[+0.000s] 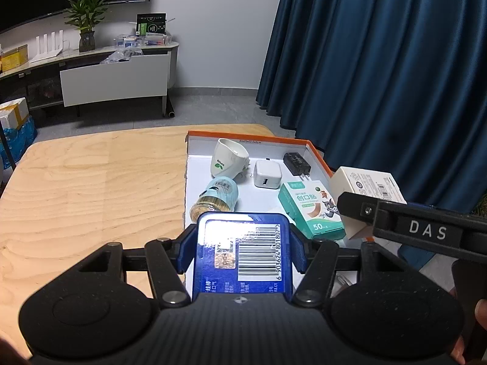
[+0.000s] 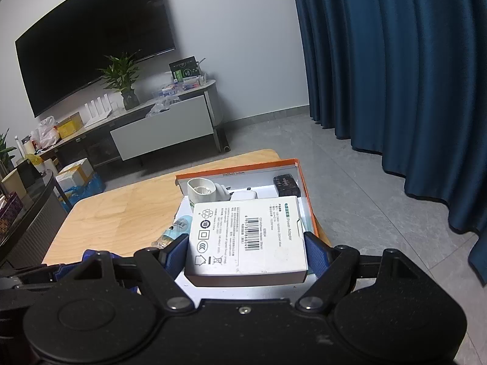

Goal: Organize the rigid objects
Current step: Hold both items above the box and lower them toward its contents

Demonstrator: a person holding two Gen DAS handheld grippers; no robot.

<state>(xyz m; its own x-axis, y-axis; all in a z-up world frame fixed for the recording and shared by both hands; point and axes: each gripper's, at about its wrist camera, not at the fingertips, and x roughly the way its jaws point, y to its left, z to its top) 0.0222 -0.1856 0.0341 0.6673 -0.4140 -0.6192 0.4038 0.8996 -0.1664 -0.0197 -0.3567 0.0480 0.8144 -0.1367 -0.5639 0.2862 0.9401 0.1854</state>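
My left gripper (image 1: 242, 251) is shut on a dark blue box with a barcode (image 1: 243, 252), held over the near edge of an orange-rimmed white tray (image 1: 252, 135). My right gripper (image 2: 245, 251) is shut on a white power adapter box (image 2: 248, 237), which hangs above the same tray (image 2: 243, 168); that box (image 1: 368, 187) and the right gripper's arm also show at the right in the left wrist view. Inside the tray lie a white cup on its side (image 1: 229, 159), a jar with a teal label (image 1: 217, 196), a white charger (image 1: 267, 174), a black charger (image 1: 297, 161) and a green plaster box (image 1: 313, 208).
The tray sits on the right part of a light wooden table (image 1: 91, 188). Blue curtains (image 1: 380, 60) hang to the right. A low TV cabinet (image 1: 115, 76) with a plant and boxes stands across the grey floor, with a dark screen (image 2: 91, 51) above it.
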